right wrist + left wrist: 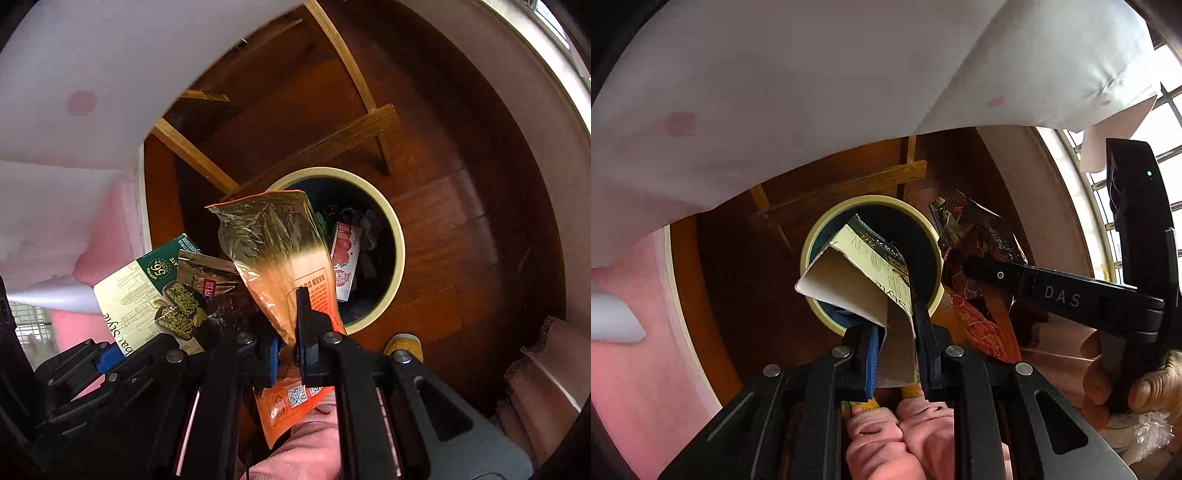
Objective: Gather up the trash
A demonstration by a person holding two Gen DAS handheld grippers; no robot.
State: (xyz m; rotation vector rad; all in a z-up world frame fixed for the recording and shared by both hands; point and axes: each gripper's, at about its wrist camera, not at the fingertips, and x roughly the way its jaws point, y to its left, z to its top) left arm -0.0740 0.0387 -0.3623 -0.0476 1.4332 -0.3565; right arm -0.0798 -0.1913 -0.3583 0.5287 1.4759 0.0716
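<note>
Left tongs [899, 354] clamped on creased cardboard box [849, 284], right tongs [288, 354] on crinkly orange wrapper [280, 251].

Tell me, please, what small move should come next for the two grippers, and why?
Probably open the left gripper first. It is shut on the cardboard box, which hangs right above the open bin, so the box should fall inside. The right gripper, shut on the orange wrapper, seems more beside the rim.
</note>
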